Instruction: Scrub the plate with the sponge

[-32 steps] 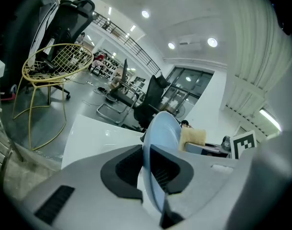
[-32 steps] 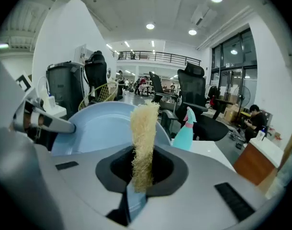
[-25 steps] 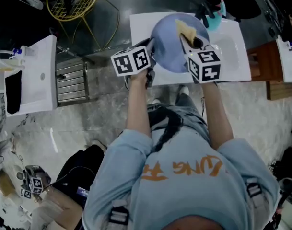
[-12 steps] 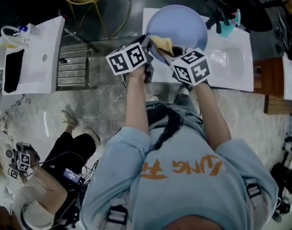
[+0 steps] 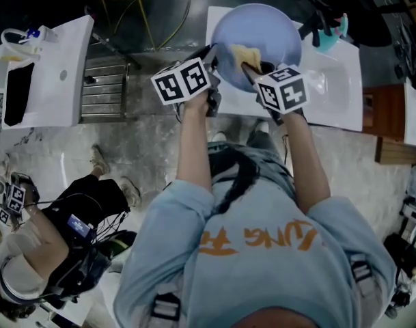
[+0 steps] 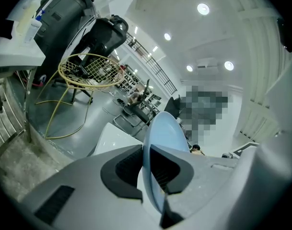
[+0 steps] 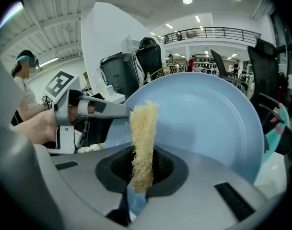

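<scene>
White sink worktop [image 5: 337, 87] sat ahead of the person, and the plate was held over its left part. Plate [image 5: 259, 36] was light blue, round and shallow with a raised rim, its face smooth and glossy. It was lifted off the worktop and tilted, with its hollow face turned toward the right gripper. In the left gripper view it showed edge-on [image 6: 162, 133]; in the right gripper view its whole inner face filled the frame [image 7: 208, 119].

Left gripper [image 6: 146, 169] had its jaws nearly together, clamped on the plate's near-left rim, with a dark pad pressed on each side of the thin edge. In the head view it sat at the plate's lower left [image 5: 211, 57].

Right gripper [image 7: 145, 169] had its jaws narrowly apart, pinched on the sponge. In the head view it reached in over the plate's near edge [image 5: 252, 67].

Sponge [image 7: 143, 138] was a pale yellow, coarse fibrous pad with a blue layer at its base. It stood upright out of the jaws. It lay over the plate's near-left face [image 5: 243, 52]. Actual contact with the plate could not be told.
</scene>
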`<state>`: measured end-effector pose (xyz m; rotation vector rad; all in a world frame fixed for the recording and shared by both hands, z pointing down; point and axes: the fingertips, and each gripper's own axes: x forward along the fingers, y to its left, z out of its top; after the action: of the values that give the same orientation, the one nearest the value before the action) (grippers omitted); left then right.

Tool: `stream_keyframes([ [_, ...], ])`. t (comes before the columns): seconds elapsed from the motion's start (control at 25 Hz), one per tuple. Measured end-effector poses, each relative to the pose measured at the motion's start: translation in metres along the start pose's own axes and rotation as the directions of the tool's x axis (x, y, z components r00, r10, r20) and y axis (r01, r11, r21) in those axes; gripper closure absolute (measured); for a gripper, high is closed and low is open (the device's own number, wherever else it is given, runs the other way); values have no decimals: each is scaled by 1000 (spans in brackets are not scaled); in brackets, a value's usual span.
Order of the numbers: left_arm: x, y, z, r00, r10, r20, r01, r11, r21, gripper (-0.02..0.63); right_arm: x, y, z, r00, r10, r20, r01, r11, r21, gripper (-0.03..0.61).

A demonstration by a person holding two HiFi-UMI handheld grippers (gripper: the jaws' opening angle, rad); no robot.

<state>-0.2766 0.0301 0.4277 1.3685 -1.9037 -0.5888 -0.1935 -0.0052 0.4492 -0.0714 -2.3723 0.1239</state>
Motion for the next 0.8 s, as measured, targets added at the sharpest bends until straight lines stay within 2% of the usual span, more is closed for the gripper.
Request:
stream_keyframes([
  [0.32, 13, -8, -6, 999, -18, -32, 18, 1000, 21, 577, -28, -58, -15, 987, -158, 6, 157, 984, 85, 541],
  [0.6, 31, -20, -13, 996, -47, -73, 50, 998, 48, 575, -58, -100, -45, 954, -296, -35, 298, 943, 147, 541],
  [0.8, 43, -30, -20, 993, -62, -98, 68, 996, 61, 575, -83, -129, -68, 918, -389, -72, 396, 901, 178, 541],
])
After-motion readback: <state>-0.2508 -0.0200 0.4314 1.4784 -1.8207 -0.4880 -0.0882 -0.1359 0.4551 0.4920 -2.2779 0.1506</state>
